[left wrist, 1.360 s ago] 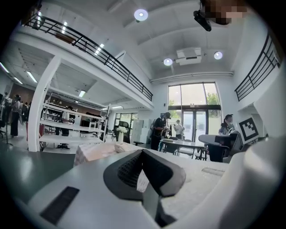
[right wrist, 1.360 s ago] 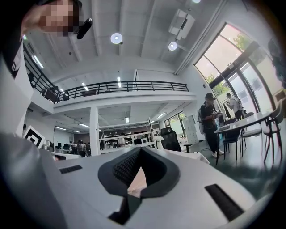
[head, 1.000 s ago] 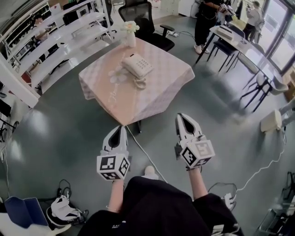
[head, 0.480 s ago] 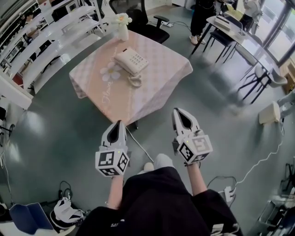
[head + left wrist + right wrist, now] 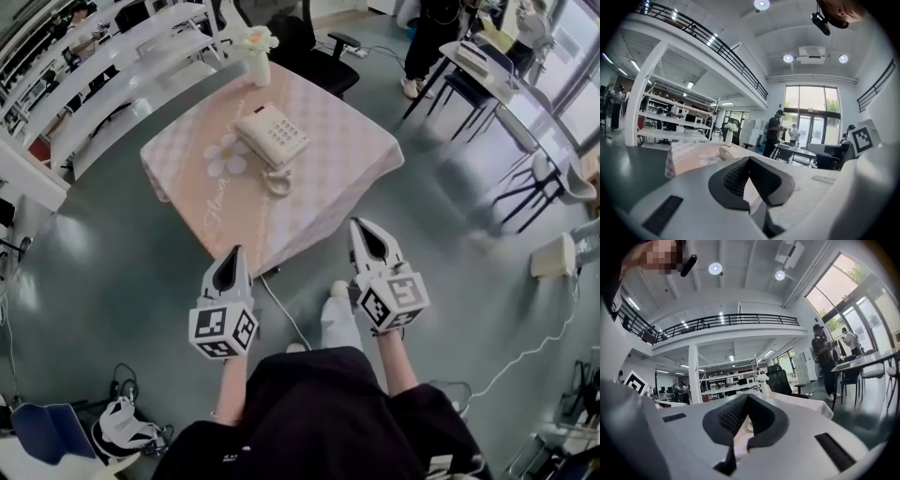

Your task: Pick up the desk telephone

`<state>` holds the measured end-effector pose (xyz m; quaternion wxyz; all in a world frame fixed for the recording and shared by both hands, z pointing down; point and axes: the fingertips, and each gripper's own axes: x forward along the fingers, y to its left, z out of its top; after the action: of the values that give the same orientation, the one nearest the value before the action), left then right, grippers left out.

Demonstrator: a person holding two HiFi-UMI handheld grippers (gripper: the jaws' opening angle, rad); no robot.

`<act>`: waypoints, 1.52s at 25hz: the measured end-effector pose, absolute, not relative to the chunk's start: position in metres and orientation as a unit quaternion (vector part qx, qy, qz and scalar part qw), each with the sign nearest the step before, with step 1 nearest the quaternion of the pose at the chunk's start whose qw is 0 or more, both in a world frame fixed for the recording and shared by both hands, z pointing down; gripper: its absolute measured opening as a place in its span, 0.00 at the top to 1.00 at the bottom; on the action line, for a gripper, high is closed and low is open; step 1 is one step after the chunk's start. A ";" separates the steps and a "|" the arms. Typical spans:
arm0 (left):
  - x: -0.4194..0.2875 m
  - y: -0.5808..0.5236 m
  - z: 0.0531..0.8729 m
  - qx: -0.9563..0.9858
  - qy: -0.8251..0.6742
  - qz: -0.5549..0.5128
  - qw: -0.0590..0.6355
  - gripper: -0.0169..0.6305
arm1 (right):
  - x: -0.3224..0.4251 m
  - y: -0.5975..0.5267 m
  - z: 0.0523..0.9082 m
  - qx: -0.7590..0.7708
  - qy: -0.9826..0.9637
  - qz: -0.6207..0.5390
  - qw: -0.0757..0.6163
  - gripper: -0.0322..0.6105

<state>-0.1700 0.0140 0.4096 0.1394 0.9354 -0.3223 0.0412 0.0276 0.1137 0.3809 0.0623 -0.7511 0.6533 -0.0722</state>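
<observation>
As flowers (image 5: 259, 39) fill the vase (image 5: 260, 72), telephone (image 5: 272, 136) lies near.

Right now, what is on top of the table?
A pink tablecloth covers it; on that sit the desk telephone with its coiled cord and a vase of white flowers. The tabletop itself is hidden under the cloth.

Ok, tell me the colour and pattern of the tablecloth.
The tablecloth is pale pink, finely checked, with a white flower print; clearest in head view.
</observation>
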 end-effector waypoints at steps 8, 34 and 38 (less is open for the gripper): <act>-0.101 -0.027 0.405 0.917 -0.366 0.040 0.153 0.98 | 0.094 0.044 0.382 -0.709 0.698 -0.092 0.047 0.96; -0.001 -0.117 0.459 0.846 -0.482 0.065 0.220 0.98 | 0.194 -0.122 0.438 -0.598 0.789 -0.138 -0.010 0.96; 0.002 -0.138 0.471 0.837 -0.483 0.069 0.248 0.98 | 0.189 -0.146 0.448 -0.578 0.801 -0.155 -0.015 0.96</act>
<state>0.0021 -0.1377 0.4712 0.2482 0.8369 -0.4829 0.0685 0.1887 -0.1463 0.4484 -0.0148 -0.5775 0.8013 -0.1551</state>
